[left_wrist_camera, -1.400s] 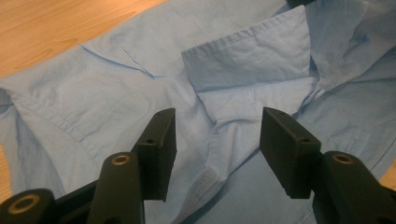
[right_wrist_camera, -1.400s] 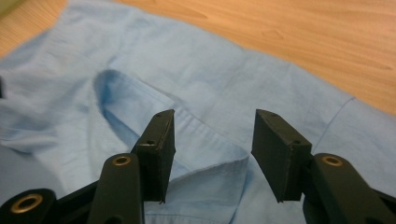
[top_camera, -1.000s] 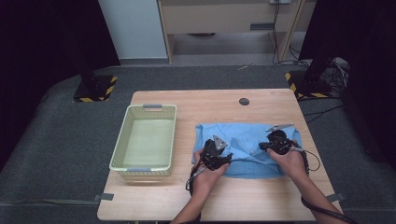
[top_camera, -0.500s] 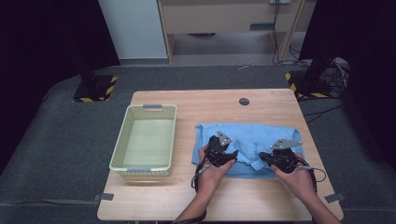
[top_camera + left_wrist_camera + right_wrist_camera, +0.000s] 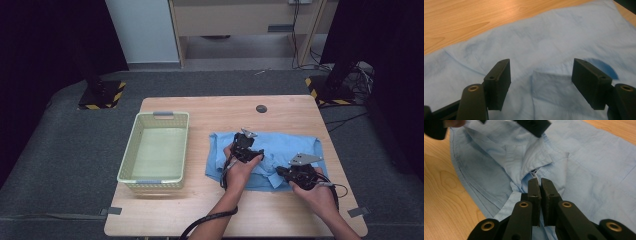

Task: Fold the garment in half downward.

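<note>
I see the tabletop (image 5: 200, 210) running wide under everything, pale wood. On its right half lies the shirt (image 5: 290, 145), light blue, spread flat with folds and its collar toward my near edge. On the left half sits the basket (image 5: 131, 165), pale green, well apart from the shirt. A small dark disc (image 5: 261, 108) lies on the wood beyond the shirt. My left tool (image 5: 246, 146) hovers over the middle of the shirt; in the left gripper view its jaws stand spread and have just been opening, with cloth below them but nothing pinched. My right tool (image 5: 539, 185) is at the shirt's near right edge, jaws pressed together by the collar; I cannot tell whether any cloth is caught between them.
</note>
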A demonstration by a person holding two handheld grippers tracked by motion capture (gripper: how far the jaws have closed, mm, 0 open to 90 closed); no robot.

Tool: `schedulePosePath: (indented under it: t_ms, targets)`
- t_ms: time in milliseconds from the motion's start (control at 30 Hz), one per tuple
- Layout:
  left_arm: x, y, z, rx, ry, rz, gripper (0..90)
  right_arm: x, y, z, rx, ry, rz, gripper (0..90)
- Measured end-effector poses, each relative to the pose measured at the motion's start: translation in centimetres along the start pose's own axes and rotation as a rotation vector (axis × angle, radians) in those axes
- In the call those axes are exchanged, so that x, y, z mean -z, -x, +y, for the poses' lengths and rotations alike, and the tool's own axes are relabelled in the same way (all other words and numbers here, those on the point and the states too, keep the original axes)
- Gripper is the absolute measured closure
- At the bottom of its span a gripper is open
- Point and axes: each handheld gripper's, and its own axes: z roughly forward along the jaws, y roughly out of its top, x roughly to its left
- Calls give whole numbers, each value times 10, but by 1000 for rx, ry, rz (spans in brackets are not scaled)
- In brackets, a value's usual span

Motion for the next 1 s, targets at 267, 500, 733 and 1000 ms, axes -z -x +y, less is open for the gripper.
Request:
schedulePosePath:
  t_ms: [267,500,733,1000]
  targets:
    - [-8,-1,-2,-19,-61,-15,378,1,2,-3,-13,12,4,864]
    - [0,4,-14,-80,-72,-43,711,0,2,-3,-20,15,1,862]
    - [21,14,-25,-129,-37,-61,896,4,2,-4,-31,24,-8,862]
    - [62,31,-53,-175,4,-97,897,22,-3,-12,-59,36,11,806]
